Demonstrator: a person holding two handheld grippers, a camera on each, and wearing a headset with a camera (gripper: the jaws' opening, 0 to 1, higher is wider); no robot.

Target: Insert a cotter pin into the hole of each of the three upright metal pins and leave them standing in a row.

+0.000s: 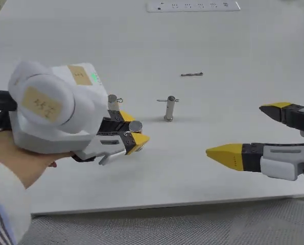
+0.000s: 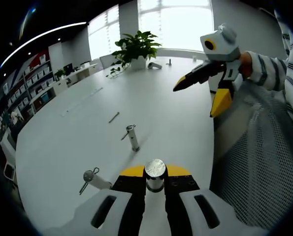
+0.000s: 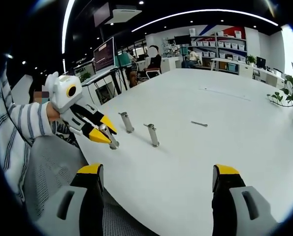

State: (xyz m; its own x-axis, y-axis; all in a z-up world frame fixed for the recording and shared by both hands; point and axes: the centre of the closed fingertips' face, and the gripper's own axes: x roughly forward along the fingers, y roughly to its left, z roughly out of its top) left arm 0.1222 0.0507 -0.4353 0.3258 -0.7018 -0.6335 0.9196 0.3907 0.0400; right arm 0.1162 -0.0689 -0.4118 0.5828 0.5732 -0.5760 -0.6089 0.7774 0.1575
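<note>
The upright metal pin (image 1: 135, 125) is clamped between the jaws of the left gripper (image 2: 155, 173). A second pin (image 1: 112, 101) stands at its 11 o'clock and a third pin (image 1: 169, 108) at 2 o'clock, each with a cotter pin through it. A loose cotter pin (image 1: 191, 74) lies farther off on the white table (image 1: 218, 41). At 3 o'clock the right gripper (image 1: 251, 130) hangs with its jaws spread wide, empty.

The left gripper (image 1: 135, 135) sits low at the left, its fingers (image 1: 139, 139) closed on a metal pin (image 1: 135, 126). The right gripper (image 1: 235, 129) hovers with its fingers spread wide.
</note>
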